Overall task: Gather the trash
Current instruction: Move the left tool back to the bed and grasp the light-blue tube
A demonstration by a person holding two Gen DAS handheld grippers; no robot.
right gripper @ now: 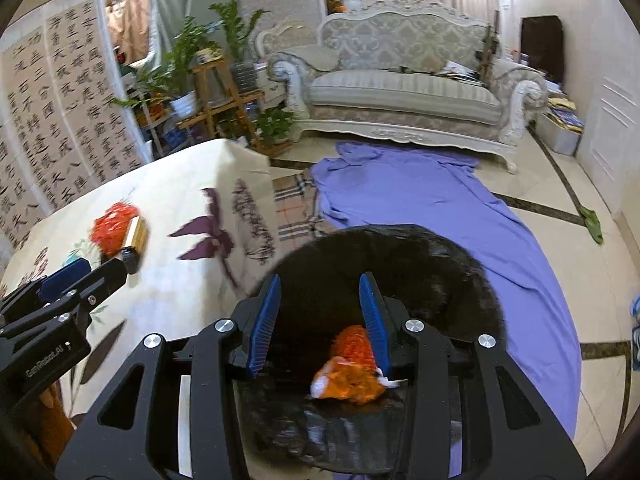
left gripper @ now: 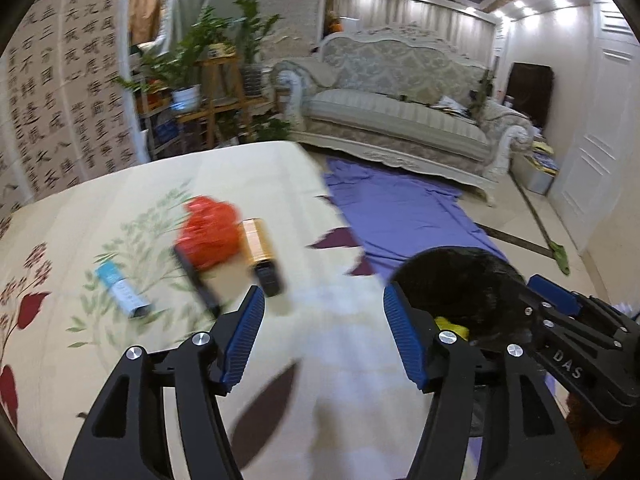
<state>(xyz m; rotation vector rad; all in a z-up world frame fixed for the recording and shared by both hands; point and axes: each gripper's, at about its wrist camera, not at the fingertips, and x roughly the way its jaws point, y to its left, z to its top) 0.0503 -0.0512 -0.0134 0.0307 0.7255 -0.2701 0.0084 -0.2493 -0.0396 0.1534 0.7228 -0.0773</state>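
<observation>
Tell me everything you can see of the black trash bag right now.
The black trash bag is thin, glossy, crinkled plastic, its mouth held open in a wide round shape beside the table edge, above the purple cloth on the floor. The right gripper hangs over its mouth; whether the pads pinch its rim I cannot tell. Inside lie crumpled orange wrappers, and the left wrist view shows something yellow in there as well.

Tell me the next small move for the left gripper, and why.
Probably reach the left gripper forward and left to the red crumpled wrapper and close on it. Its jaws stand open with nothing between them, while the wrapper, a gold box and a blue tube still lie on the tablecloth. The black trash bag under the right gripper already holds orange trash.
</observation>
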